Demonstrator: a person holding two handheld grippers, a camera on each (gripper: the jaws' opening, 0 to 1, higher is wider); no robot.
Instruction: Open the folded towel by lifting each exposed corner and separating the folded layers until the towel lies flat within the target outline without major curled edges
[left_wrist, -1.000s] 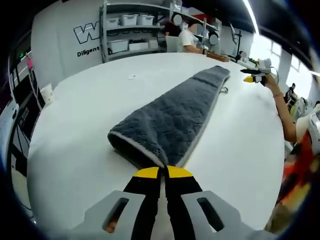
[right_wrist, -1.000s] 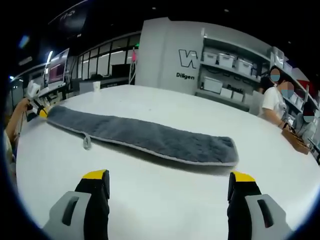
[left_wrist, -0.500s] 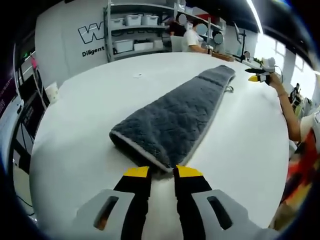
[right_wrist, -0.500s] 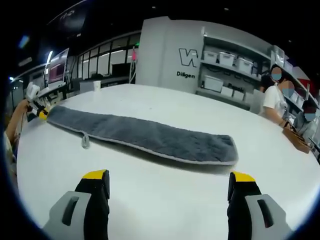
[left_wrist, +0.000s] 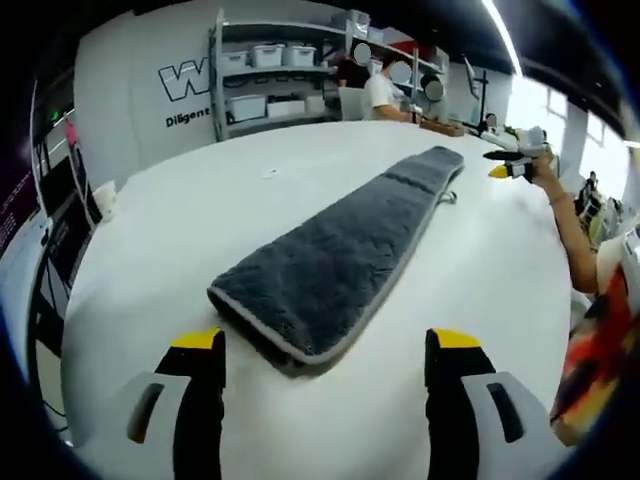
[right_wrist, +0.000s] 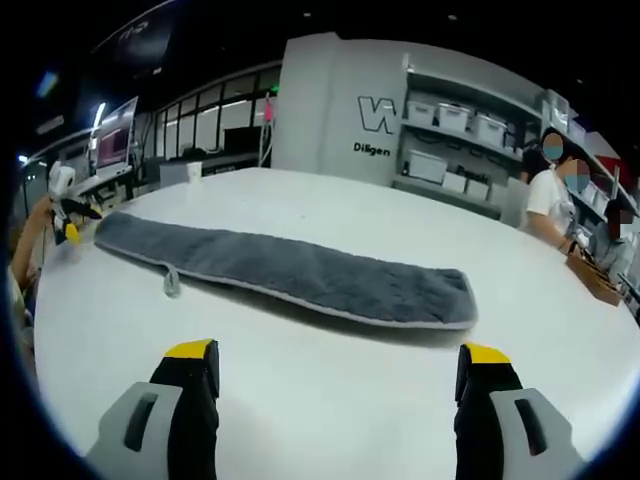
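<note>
The left tongs (left_wrist: 318, 350) hover wide open and empty just short of the near end of the towel (left_wrist: 340, 254), which lies long and folded on the white bench (left_wrist: 150, 230). The right tongs (right_wrist: 340, 362) gape empty, level, well back from the towel's long edge.

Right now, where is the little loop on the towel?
In the right gripper view the loop hangs off the grey towel's near edge, toward its left end, on the white table.

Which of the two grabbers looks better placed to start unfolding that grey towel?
Probably the left gripper: its open jaws sit right at the near end of the towel. The right gripper, also open, faces the towel's long side across bare table.
</note>
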